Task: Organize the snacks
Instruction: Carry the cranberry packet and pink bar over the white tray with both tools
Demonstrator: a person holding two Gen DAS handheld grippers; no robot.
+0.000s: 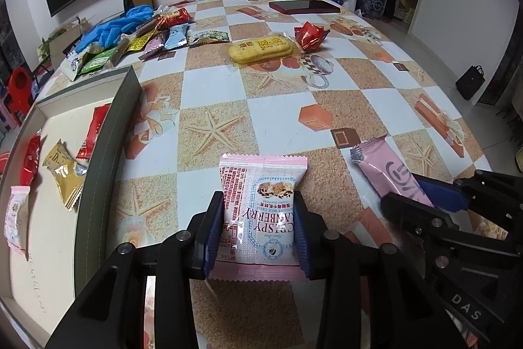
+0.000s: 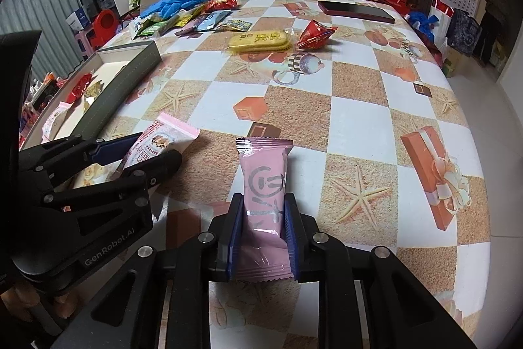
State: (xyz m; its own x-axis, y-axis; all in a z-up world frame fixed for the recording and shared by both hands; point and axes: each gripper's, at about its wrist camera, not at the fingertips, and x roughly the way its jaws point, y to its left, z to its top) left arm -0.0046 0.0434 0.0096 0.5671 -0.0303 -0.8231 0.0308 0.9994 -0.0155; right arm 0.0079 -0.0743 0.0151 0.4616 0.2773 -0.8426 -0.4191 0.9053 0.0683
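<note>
My left gripper [image 1: 260, 201] is shut on a pink-edged white cranberry crisp packet [image 1: 261, 211], held over the table. It also shows in the right wrist view [image 2: 160, 143] at the left. My right gripper [image 2: 263, 201] is shut on a plain pink snack packet [image 2: 264, 195]; it shows in the left wrist view [image 1: 389, 175] at the right. A shallow grey-walled box [image 1: 108, 139] at the left holds several packets: red, gold and pink ones. It appears in the right wrist view [image 2: 130, 71] too.
A yellow cracker pack [image 1: 261, 46] and a red wrapped sweet [image 1: 310, 33] lie mid-table. A heap of snacks [image 1: 157, 38] and blue gloves [image 1: 114, 25] sit at the far left. A red phone [image 1: 304, 6] lies at the far edge. Flowers and bags stand behind.
</note>
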